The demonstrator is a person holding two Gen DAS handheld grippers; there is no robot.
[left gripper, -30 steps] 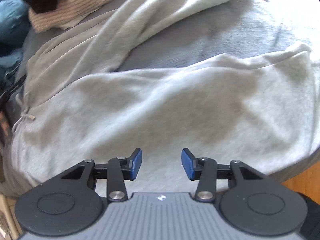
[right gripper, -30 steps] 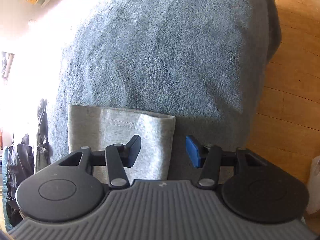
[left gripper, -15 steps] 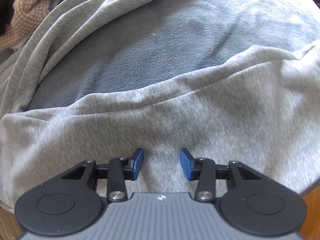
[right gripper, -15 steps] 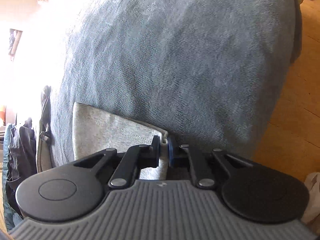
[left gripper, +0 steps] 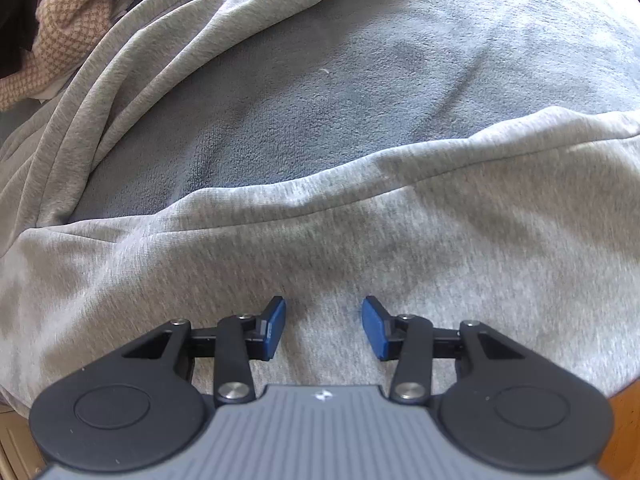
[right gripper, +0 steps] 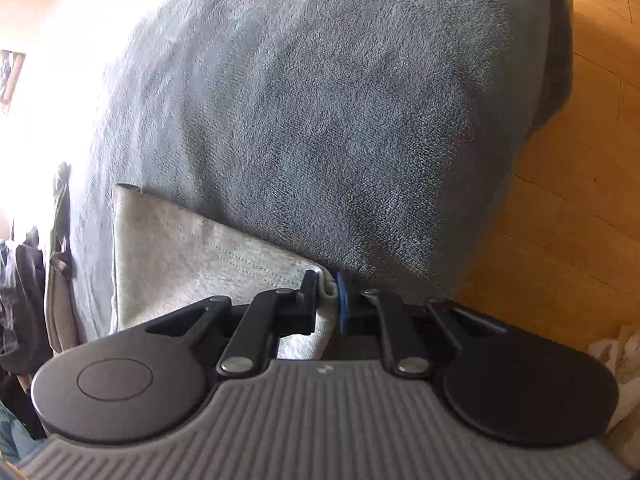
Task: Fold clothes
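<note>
Two grippers are used on one pair of grey sweatpants [left gripper: 400,240], which is laid out on a bed covered by a blue-grey blanket [left gripper: 340,80].

One leg end, the hem [right gripper: 208,252], is pinched by the right gripper [right gripper: 326,300]. Its jaws have just been closing and then easing a little wider, and the corner of the hem is squeezed between them. The corner is held, most likely, so that the leg can be lifted and carried over for a fold. The hem lies close to the near edge of the bed, with the wooden floor [right gripper: 580,200] just beside it.

The left gripper [left gripper: 324,328] is held right over the wide part of the sweatpants, pointing almost straight down. Its jaws are spread and nothing is pinched between them; whether the cloth is touched by the pads cannot be told. It is probably placed there to grab or press the cloth while the other end is moved.

In the left view the sweatpants run from side to side, and that is their long way. The second leg [left gripper: 120,80] is bunched and runs up toward a pile of other clothes [left gripper: 60,40] at the far corner.
</note>
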